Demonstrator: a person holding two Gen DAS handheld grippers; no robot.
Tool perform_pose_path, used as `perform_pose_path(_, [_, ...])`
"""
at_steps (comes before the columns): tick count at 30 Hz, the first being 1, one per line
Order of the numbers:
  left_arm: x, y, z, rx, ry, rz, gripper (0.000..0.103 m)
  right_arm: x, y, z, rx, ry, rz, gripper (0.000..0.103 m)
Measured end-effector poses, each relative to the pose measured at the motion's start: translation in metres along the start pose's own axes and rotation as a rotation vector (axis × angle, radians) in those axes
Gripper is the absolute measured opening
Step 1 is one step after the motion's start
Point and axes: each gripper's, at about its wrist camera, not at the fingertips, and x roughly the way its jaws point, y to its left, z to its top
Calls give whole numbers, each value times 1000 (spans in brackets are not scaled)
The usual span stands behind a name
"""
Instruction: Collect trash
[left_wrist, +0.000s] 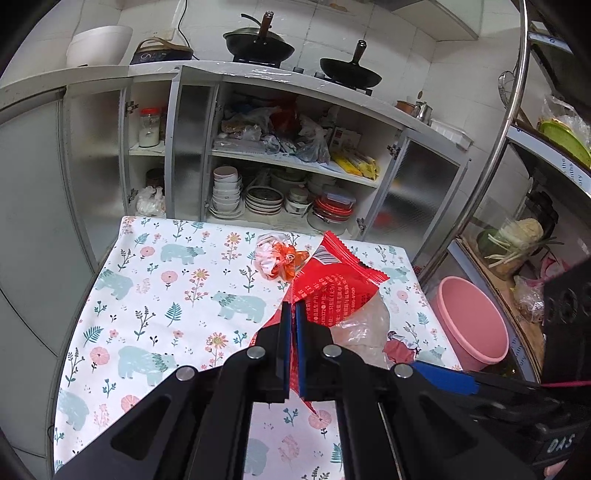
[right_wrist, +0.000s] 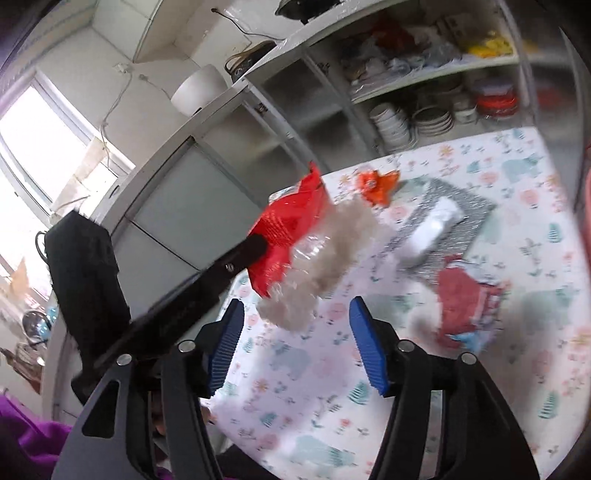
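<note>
The left gripper (left_wrist: 291, 314) is pinching the red snack wrapper (left_wrist: 334, 284) above the table (left_wrist: 155, 295). The right gripper (right_wrist: 295, 310) is spread, empty. Keeping the pinch tight is helping while carrying it to the pink bin (left_wrist: 469, 325).

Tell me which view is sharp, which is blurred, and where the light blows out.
Left wrist view: sharp; print on the red wrapper is legible, the pole bows from the fisheye. Right wrist view: motion blur smears the wrapper, tablecloth and shelves; the window at left is blown out white, the blue fingers stay crisp.
</note>
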Motion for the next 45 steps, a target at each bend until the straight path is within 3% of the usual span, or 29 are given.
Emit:
perform_pose_path(5, [-2,1,-1,-3,1,-14,2,16,0,3,18,11,-36,57])
perform_pose_path(6, [-2,1,-1,0,1,-13,2,19,-1,3,20,9,-45,43])
perform_pose_path(8, [-2,0,-1,2,2,-12,2,21,-4,2,25,16,-57,28])
perform_pose_path(12, [-2,2,-2,1,5,0,2,13,-8,-4,5,3,-77,18])
perform_pose_path(22, [-2,-2,5,19,-18,54,1,-32,-15,-16,-32,-84,-166,17])
perform_pose_path(28, [0,-27,9,62,-22,32,1,-79,-25,-18,-58,-213,-299,17])
perform_pose_path(35, [9,-97,16,177,-27,-59,1,-142,-67,-22,10,-336,-497,17])
perform_pose_path(45, [52,-222,6,331,30,-203,2,-185,-132,-27,93,-361,-681,17])
